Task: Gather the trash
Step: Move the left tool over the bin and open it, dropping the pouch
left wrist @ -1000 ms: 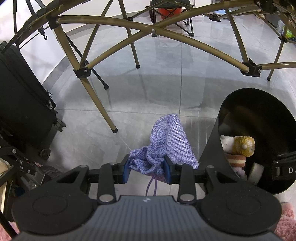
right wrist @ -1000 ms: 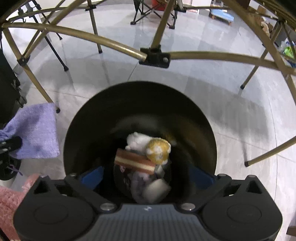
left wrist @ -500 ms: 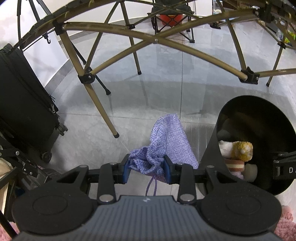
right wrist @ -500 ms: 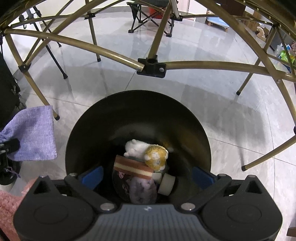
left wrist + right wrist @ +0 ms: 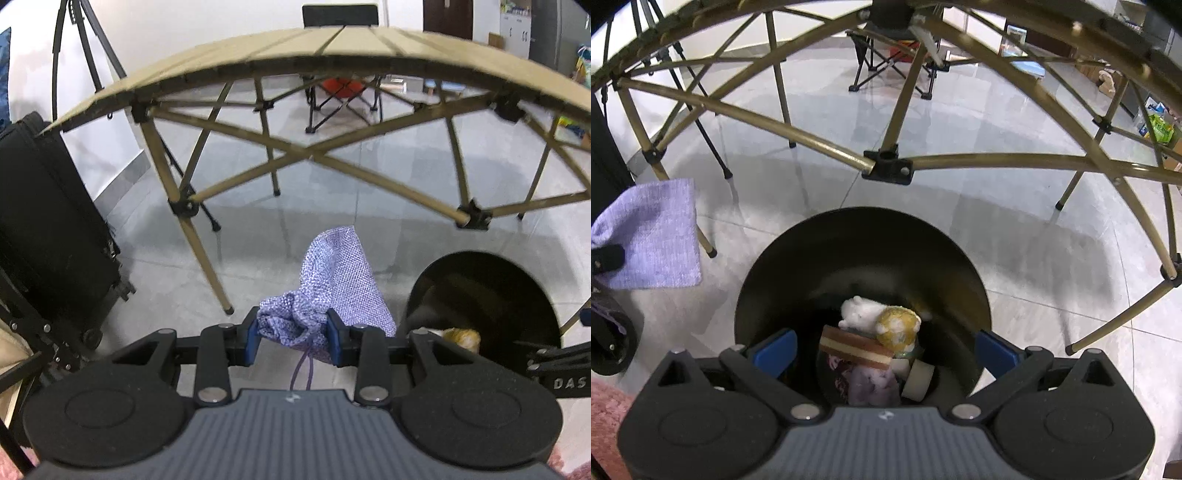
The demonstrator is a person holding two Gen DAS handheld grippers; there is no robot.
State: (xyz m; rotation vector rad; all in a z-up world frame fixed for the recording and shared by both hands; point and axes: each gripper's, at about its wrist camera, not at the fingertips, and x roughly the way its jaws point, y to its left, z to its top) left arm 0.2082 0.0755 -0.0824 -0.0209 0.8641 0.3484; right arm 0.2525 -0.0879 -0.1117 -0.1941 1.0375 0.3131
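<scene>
Grey glossy tile floor (image 5: 332, 177), white wall on the far left, a folding camp chair (image 5: 343, 92) far back. A folding table (image 5: 332, 48) with tan slats and gold crossed legs spans overhead in both views. The pouch (image 5: 332, 280) is lilac woven fabric with a drawstring, bunched neck pinched between the blue pads of the left gripper (image 5: 293, 338), body hanging forward above the floor, cords dangling near the gripper body. It sits left of the black bin (image 5: 480, 295), apart from its rim; in the right view the pouch (image 5: 653, 236) shows at far left. Right gripper (image 5: 882, 350) is spread wide, blue pads on either side of the near rim of the bin (image 5: 864, 251), gripping nothing. Inside the bin: a white and yellow plush toy (image 5: 882, 317), a brown-and-cream striped block (image 5: 855, 345), a tape roll (image 5: 918, 380), and some pale purple stuff, too dim to name. Black suitcase (image 5: 44, 229) on the left, pink fuzzy rug (image 5: 605, 417) at near left. One table leg (image 5: 207, 269) stands just left of the pouch.
</scene>
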